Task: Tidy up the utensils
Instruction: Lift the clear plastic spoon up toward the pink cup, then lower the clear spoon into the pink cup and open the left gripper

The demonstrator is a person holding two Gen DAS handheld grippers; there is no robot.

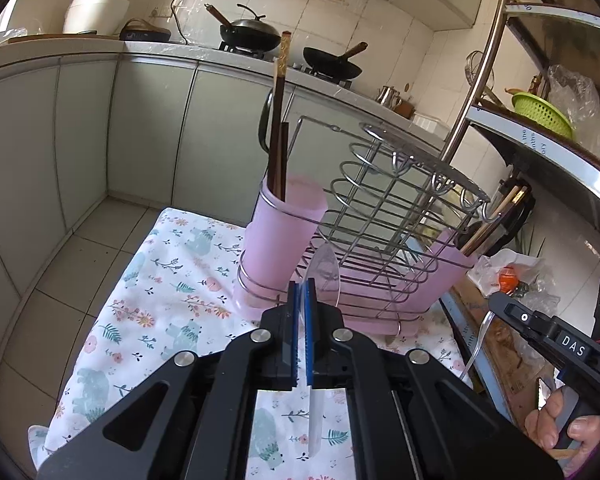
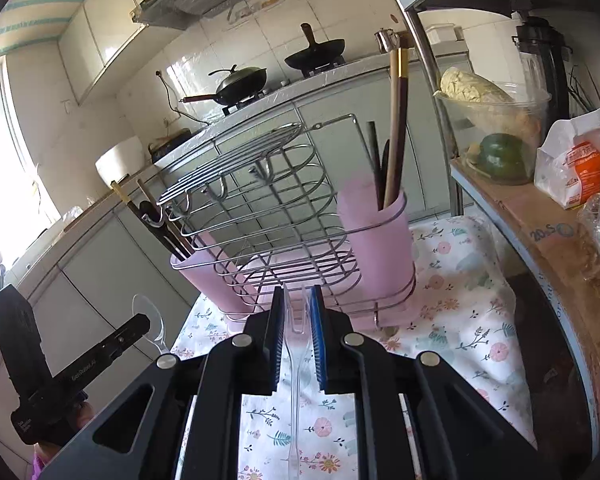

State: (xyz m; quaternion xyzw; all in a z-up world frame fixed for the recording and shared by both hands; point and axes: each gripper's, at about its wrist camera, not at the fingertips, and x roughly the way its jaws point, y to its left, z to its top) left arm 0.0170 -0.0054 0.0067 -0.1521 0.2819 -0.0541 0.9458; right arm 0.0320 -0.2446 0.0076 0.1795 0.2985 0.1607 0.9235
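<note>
A floral tablecloth (image 1: 168, 280) is spread over the table. A wire utensil rack (image 1: 384, 216) is set directly on the cloth, toward its far edge. Pink cups (image 1: 280, 240) are held at the rack's ends.

Bright daylight, blown-out window (image 2: 4, 168) glare, strong fisheye edge distortion.

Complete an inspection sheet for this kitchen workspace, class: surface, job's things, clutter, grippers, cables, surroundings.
Surface: floral tablecloth over a small table.
Job's things: wire utensil rack with pink cups; chopsticks upright in one; clear plastic spoon; clear plastic fork.
Clutter: bagged food on the side shelf.
Grippers: left gripper shut on the spoon; right gripper shut on the fork.
Cables: wall cord by the counter.
Surroundings: woks on the stove.
</note>
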